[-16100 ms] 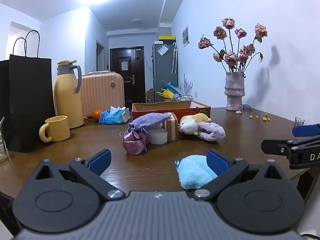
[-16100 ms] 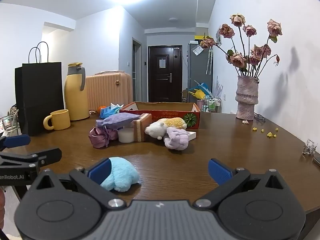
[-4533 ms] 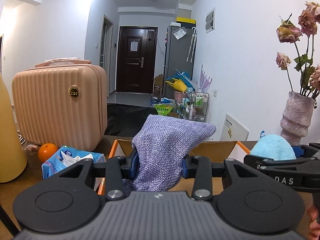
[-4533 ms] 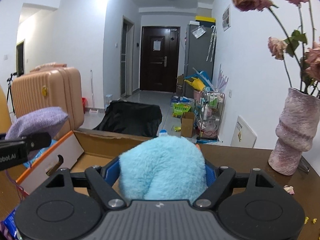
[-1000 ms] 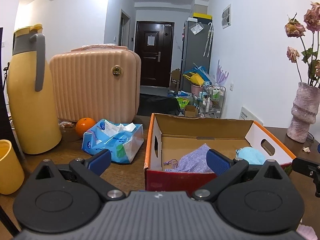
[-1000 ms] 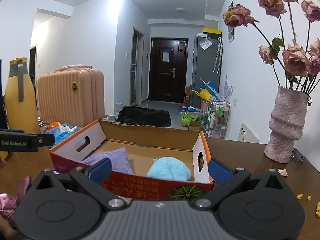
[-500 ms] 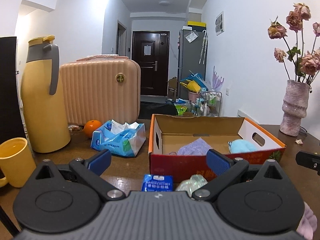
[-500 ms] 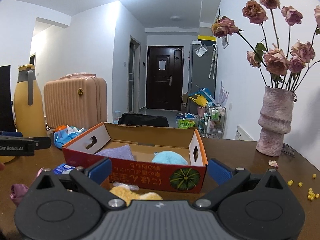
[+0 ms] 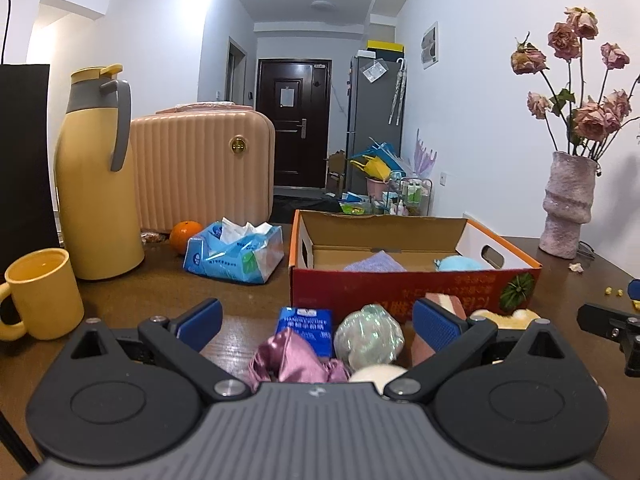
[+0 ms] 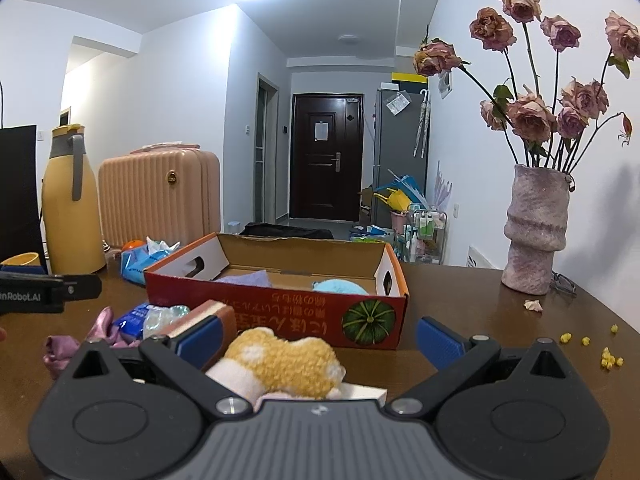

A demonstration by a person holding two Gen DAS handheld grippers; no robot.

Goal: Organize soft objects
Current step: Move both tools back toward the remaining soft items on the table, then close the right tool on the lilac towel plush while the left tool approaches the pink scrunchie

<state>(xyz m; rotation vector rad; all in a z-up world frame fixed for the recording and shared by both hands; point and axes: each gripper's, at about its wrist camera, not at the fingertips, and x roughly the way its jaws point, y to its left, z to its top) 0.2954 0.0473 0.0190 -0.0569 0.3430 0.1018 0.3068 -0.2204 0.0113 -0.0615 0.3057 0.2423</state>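
The red cardboard box holds a purple cloth pouch and a light blue plush. My left gripper is open above a pink satin pouch, with a shiny green ball and a blue handkerchief pack just ahead. My right gripper is open over a yellow and white plush. A striped sponge block lies by its left finger.
A yellow jug, yellow mug, tissue pack, orange and peach suitcase stand at the left. A vase of dried roses stands at the right, with yellow crumbs nearby.
Both grippers have drawn back from the box and lowered. The pink pouch, green ball and yellow plush have come between the fingers. The purple pouch and blue plush stay in the box.
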